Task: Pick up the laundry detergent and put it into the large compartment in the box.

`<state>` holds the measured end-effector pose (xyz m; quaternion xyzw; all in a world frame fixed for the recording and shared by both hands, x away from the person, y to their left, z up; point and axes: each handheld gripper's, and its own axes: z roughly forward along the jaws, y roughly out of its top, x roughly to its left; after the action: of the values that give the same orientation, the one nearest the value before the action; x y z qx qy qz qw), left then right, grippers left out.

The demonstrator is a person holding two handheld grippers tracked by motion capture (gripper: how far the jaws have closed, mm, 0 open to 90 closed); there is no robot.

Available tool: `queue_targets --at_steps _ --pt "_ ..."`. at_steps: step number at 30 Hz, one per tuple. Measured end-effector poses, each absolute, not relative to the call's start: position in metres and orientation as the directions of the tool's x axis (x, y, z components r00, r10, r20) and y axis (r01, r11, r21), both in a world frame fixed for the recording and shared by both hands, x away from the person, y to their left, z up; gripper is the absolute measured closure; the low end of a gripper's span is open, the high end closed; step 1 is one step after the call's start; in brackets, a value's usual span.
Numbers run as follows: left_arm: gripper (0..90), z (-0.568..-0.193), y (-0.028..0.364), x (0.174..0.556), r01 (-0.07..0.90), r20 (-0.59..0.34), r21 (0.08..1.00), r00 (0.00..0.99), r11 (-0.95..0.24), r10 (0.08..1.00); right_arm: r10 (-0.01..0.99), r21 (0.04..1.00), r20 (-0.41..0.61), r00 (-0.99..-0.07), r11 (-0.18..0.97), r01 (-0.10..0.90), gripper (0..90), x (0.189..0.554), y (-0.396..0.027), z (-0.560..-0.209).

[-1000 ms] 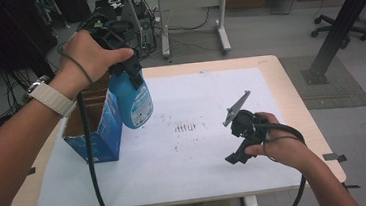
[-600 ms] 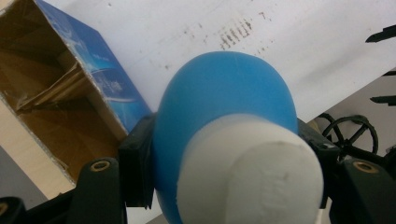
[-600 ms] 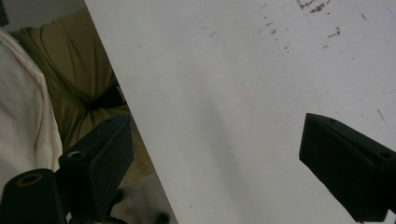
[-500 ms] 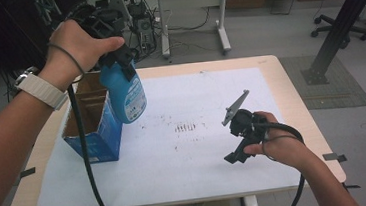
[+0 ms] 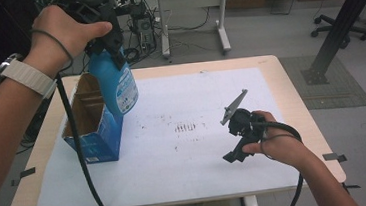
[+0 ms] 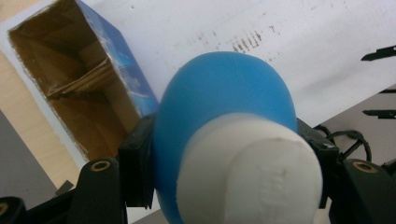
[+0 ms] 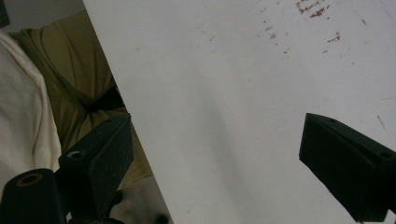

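Observation:
A blue bottle (image 5: 119,86) with a white cap (image 6: 252,172) hangs in the air, tilted, just above the open blue cardboard box (image 5: 90,126) at the table's left. My left gripper (image 5: 102,37) is shut on the bottle's neck, its black jaws pressing on both sides of the bottle (image 6: 224,107). The box (image 6: 79,84) shows a brown, empty inside below it. My right gripper (image 5: 235,151) rests low over the white paper at the right, a hand around it. Its jaws (image 7: 219,140) stand wide open with nothing between them.
A large white paper sheet (image 5: 190,147) with small dark marks covers most of the wooden table (image 5: 290,88). The person's lap shows past the table's near edge (image 7: 60,102). A desk, cables and a black post stand on the floor beyond.
The left hand has lifted the blue bottle higher and a little leftward, so its base now sits at the box's rim. The right hand and its gripper have stayed put.

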<state>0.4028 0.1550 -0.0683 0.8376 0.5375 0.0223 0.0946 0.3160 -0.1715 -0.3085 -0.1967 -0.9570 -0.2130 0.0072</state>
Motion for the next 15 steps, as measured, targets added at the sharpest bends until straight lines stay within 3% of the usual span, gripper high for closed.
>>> queue_targets --at_steps 15 --pt "37.1 -0.06 0.174 0.407 0.928 -0.075 0.187 0.341 -0.323 0.937 0.363 0.403 0.1 -0.927 0.837 0.371 10.5 0.318 -0.168 -0.309"
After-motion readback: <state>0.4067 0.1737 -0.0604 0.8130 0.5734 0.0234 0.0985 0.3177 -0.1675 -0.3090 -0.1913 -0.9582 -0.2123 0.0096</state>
